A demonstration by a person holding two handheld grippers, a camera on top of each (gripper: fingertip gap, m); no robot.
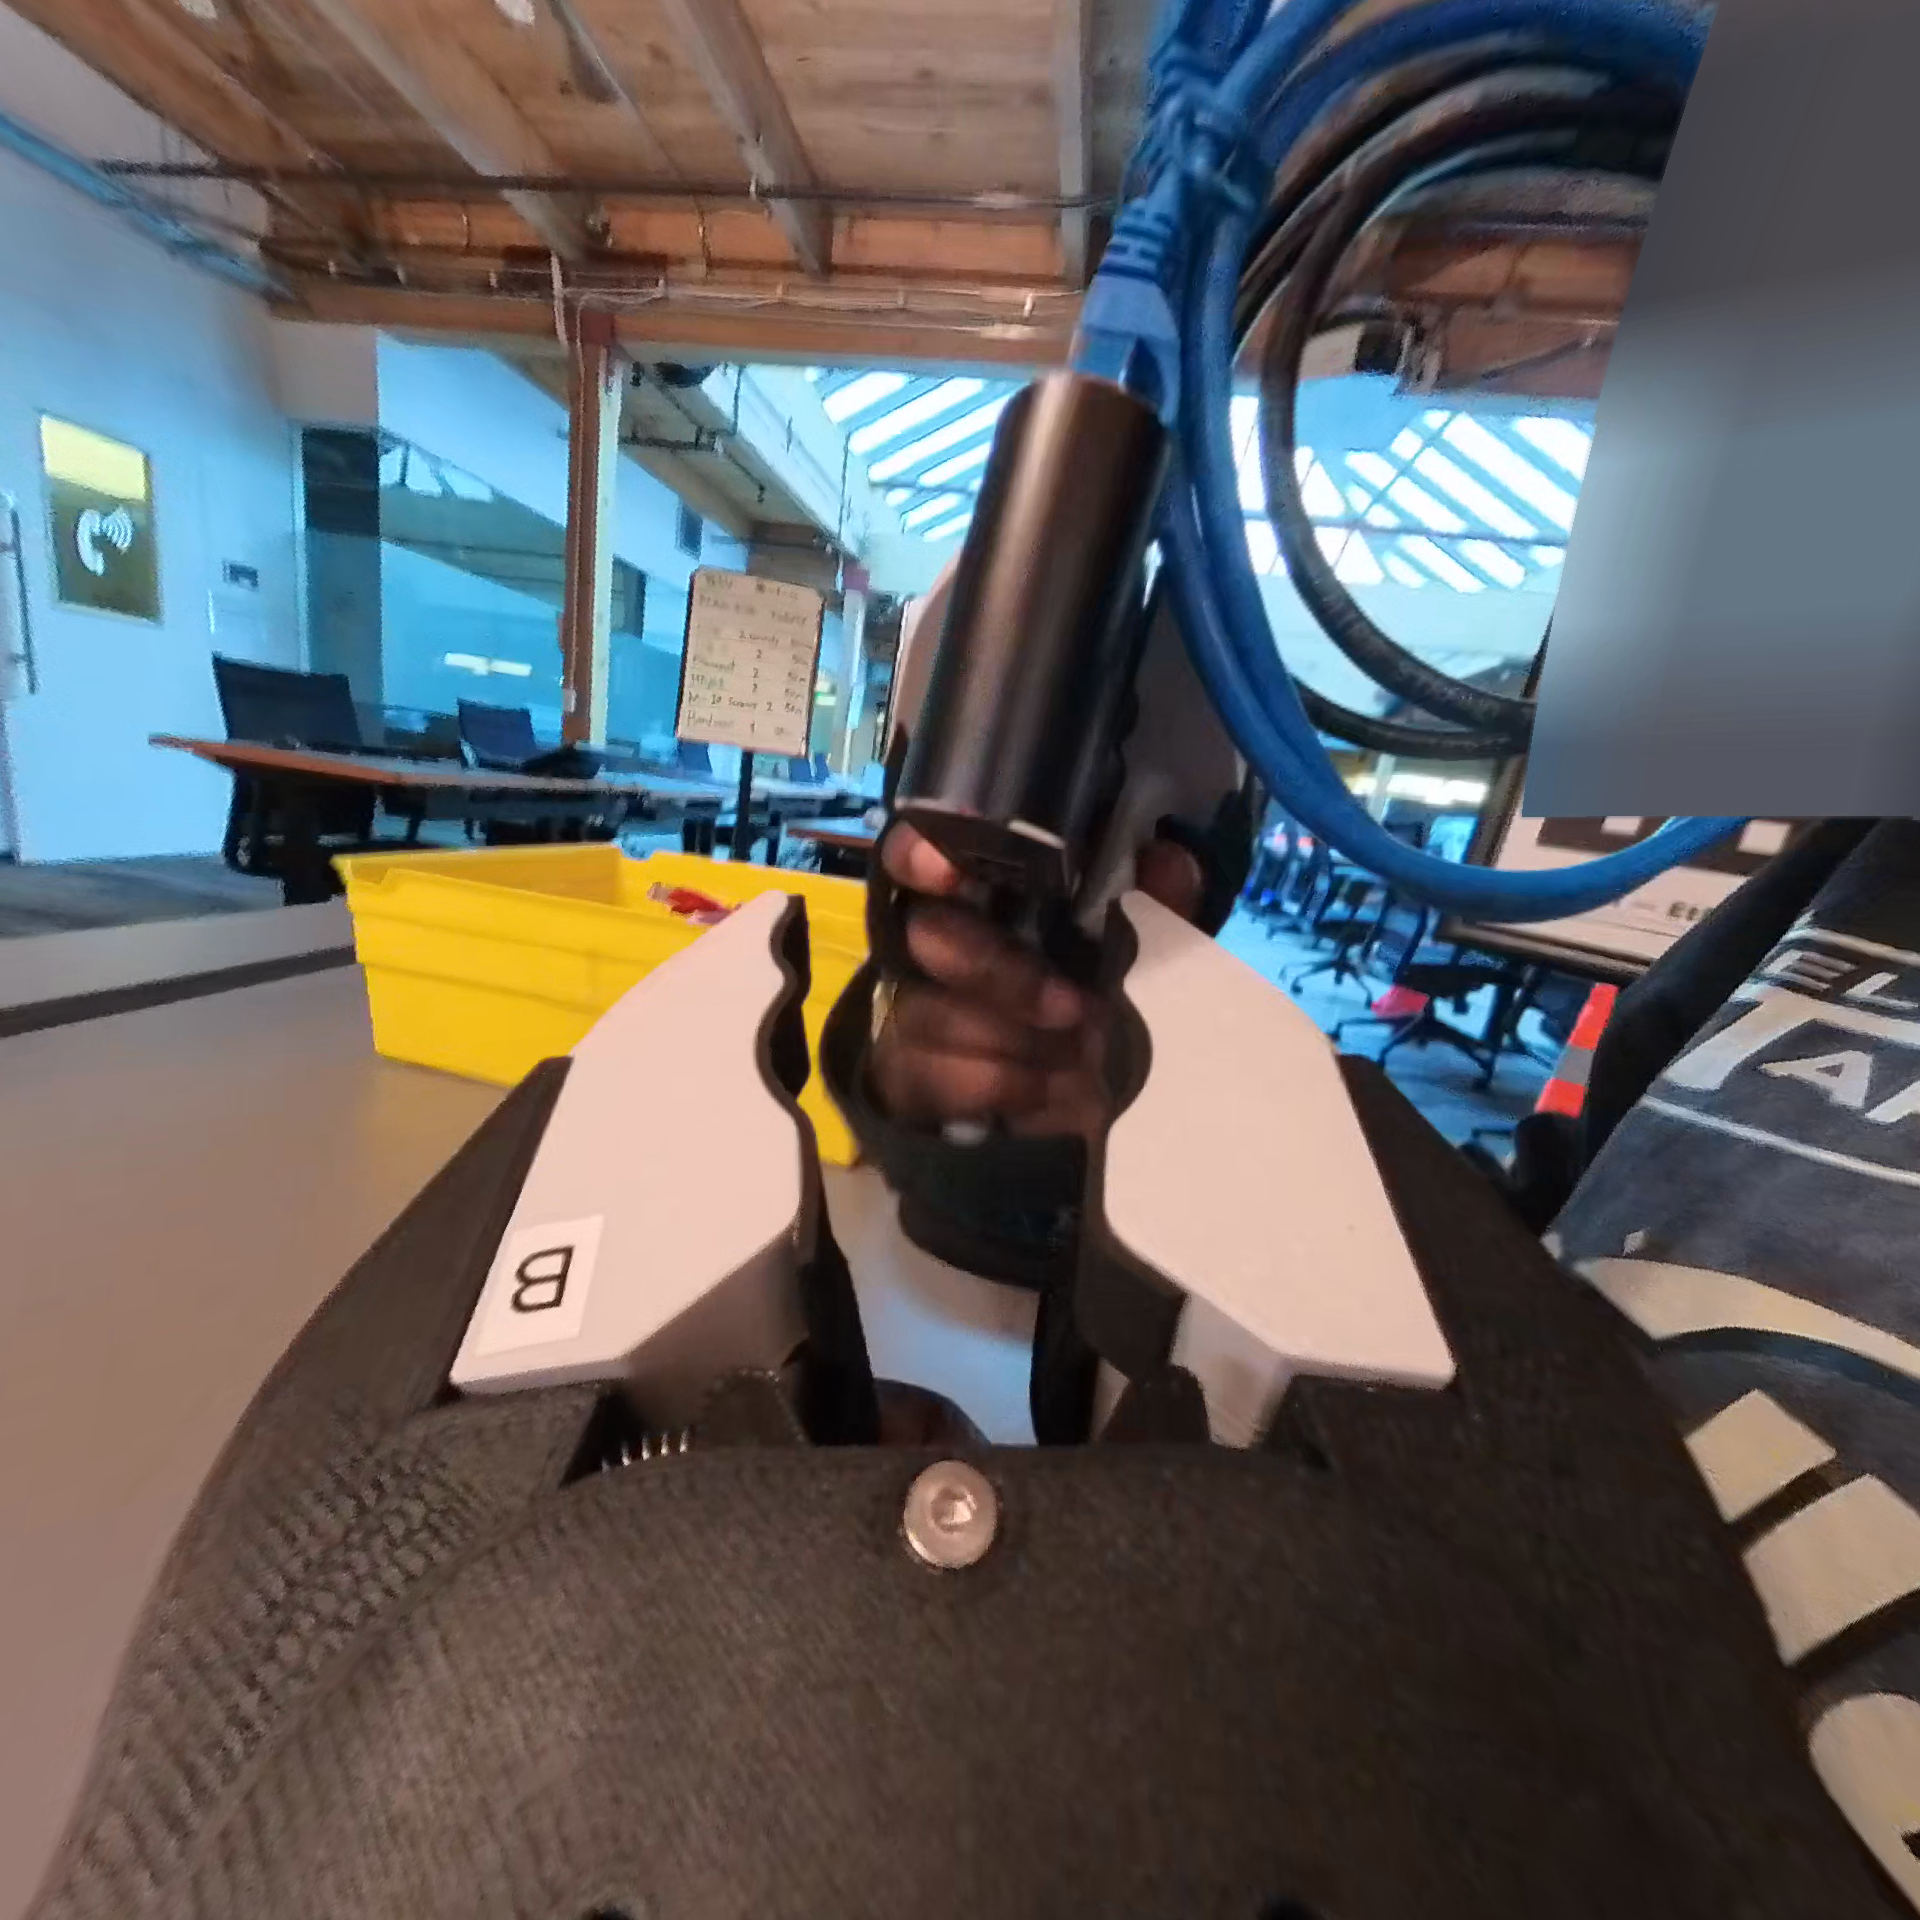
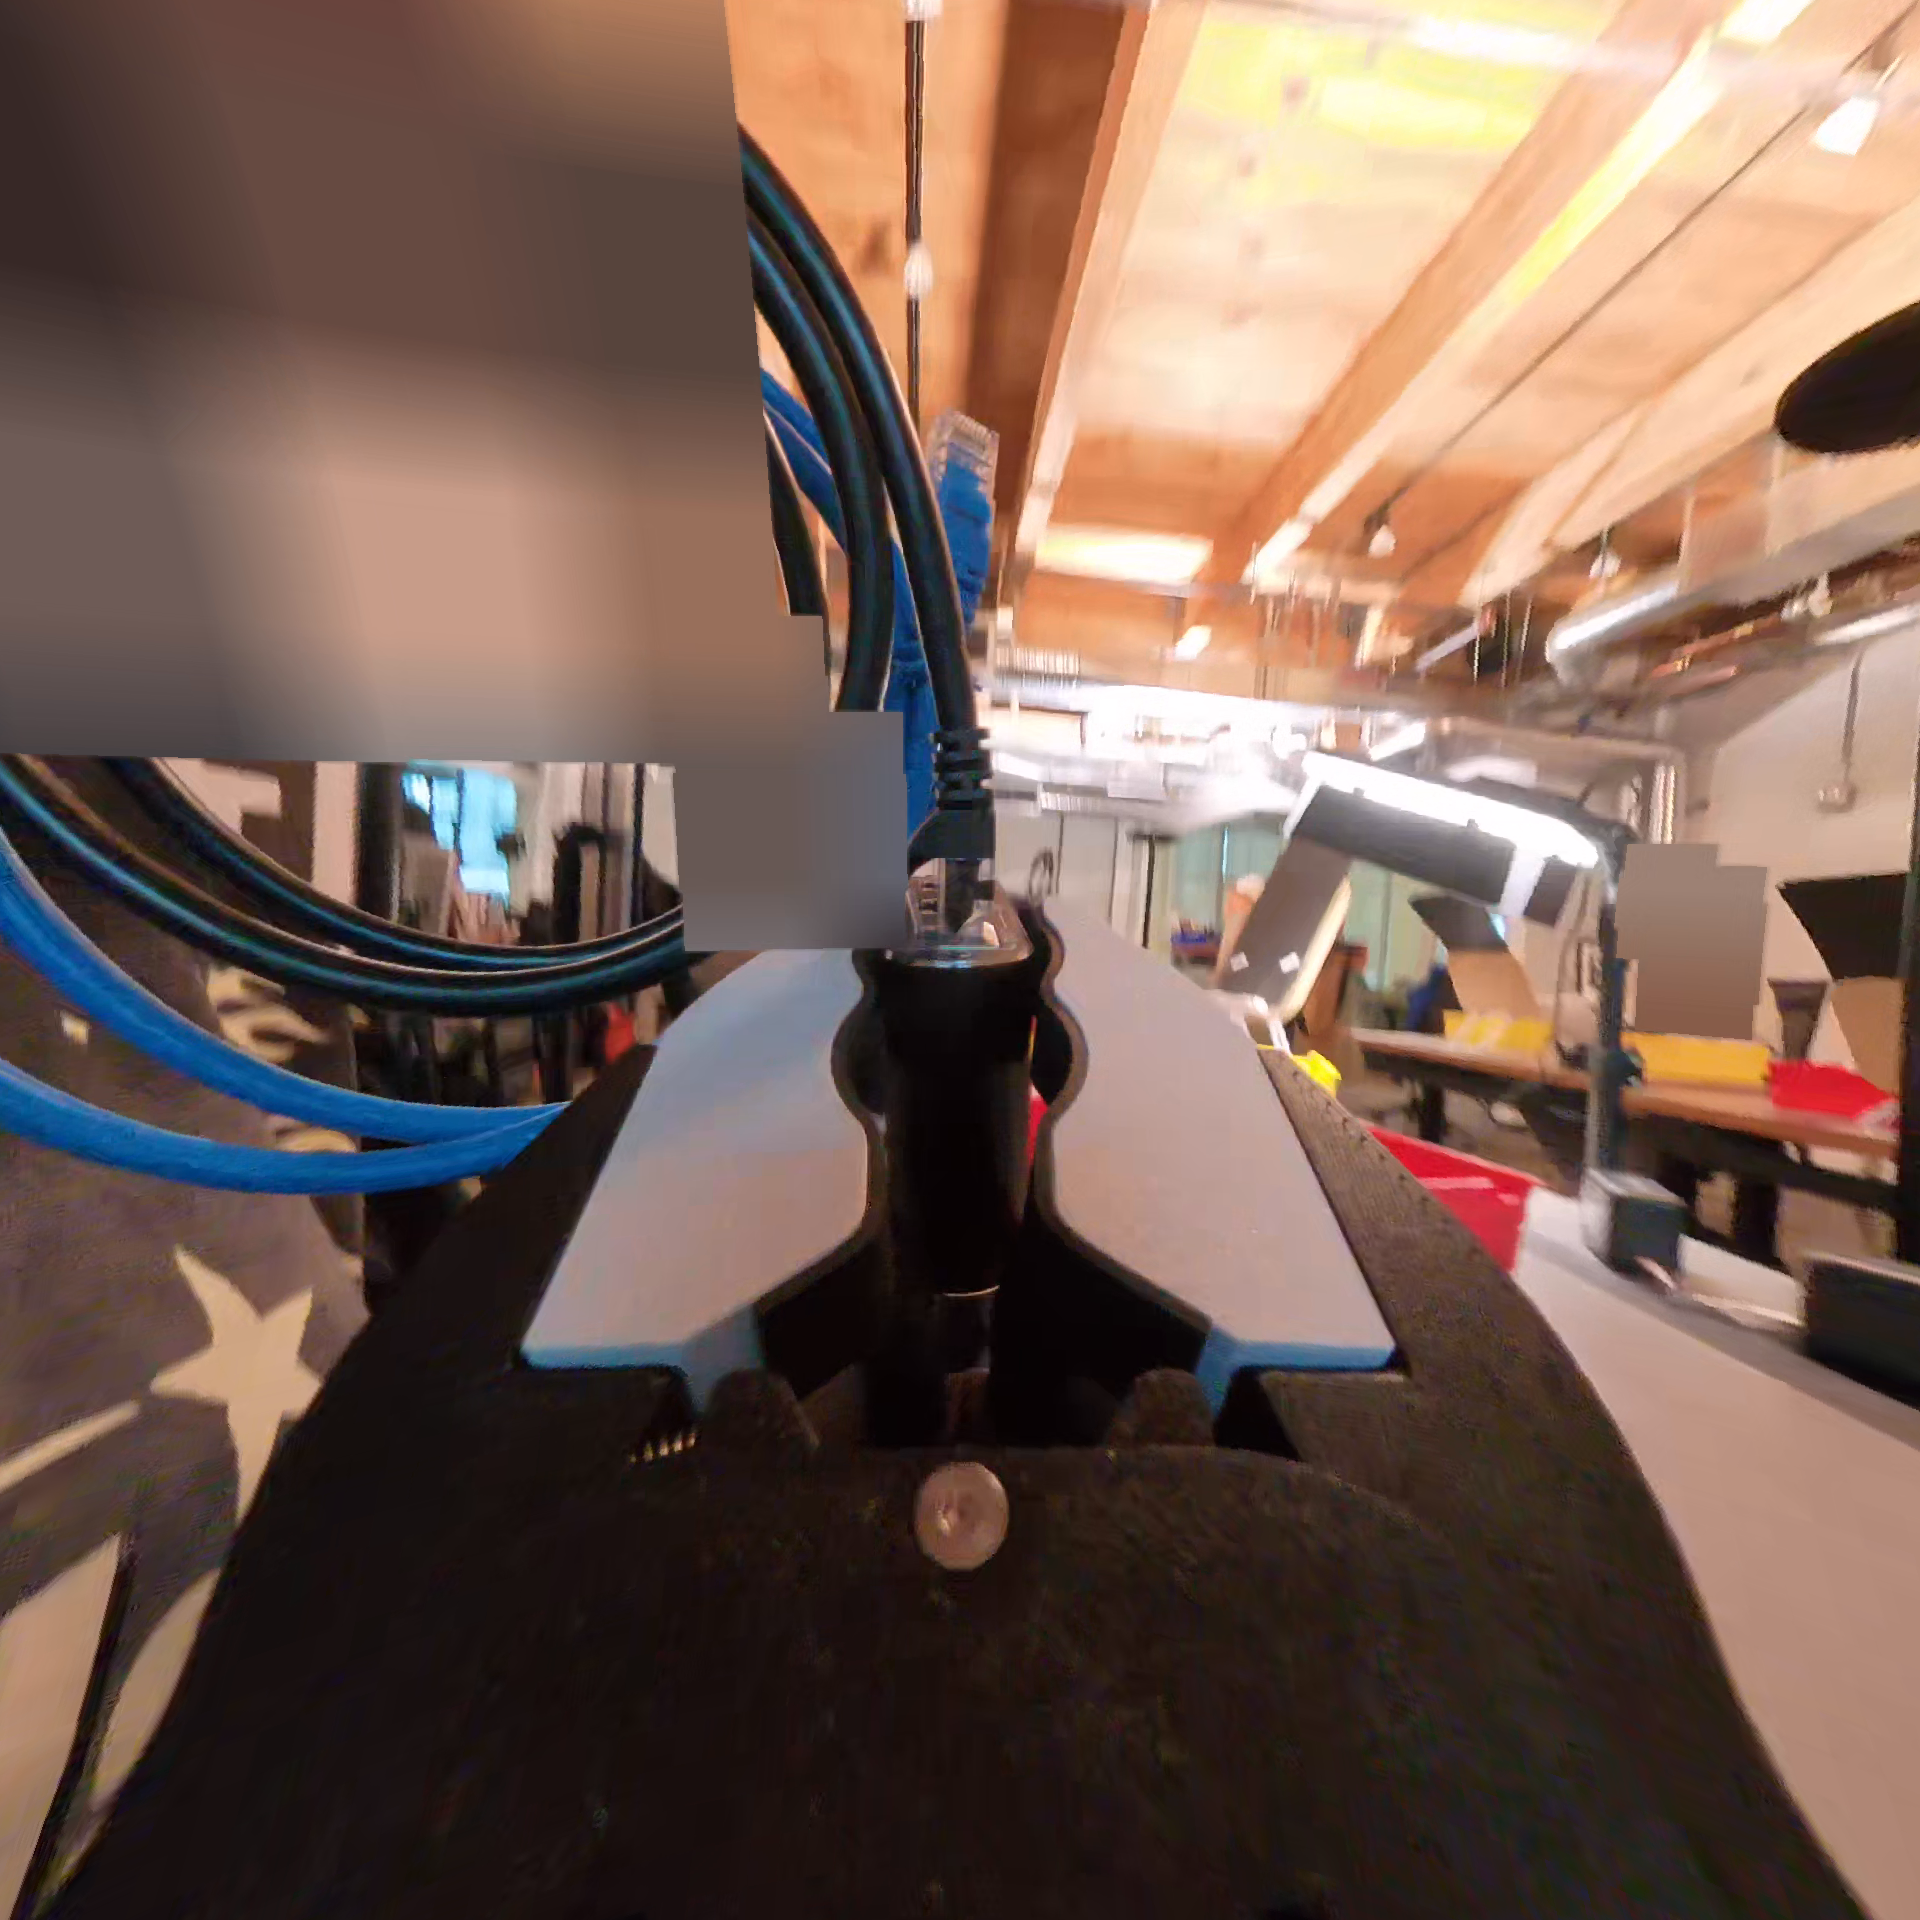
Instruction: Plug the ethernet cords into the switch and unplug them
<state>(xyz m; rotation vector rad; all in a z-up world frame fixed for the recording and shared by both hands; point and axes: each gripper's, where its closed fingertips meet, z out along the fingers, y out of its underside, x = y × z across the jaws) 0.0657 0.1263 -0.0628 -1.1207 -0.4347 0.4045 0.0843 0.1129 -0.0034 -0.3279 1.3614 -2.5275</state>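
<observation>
Left wrist view: left gripper [image 1: 961, 997] spread, holding nothing. Beyond it a hand [image 1: 987, 1029] grips the other tool; black switch [image 1: 1023, 613] up, blue cord [image 1: 1226, 582] plugged on top.

Right wrist view: right gripper [image 2: 954, 997] pinching the switch [image 2: 951, 1091]; black cord [image 2: 961, 821] plugged in, blue cord [image 2: 260, 1101] loops at left.

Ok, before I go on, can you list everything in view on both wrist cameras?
black cylinder: one, black, clamped between the right fingers
black cord: one coil, black, plugged into the cylinder's top
blue cord: one coil, blue, loops hanging left, plug loose
yellow bin: one, yellow, on the table
red bin: one, red, right of the gripper
table: one, grey
whiteboard: one, white, background
hand: one, ahead of the left gripper
left gripper: open
right gripper: shut
</observation>
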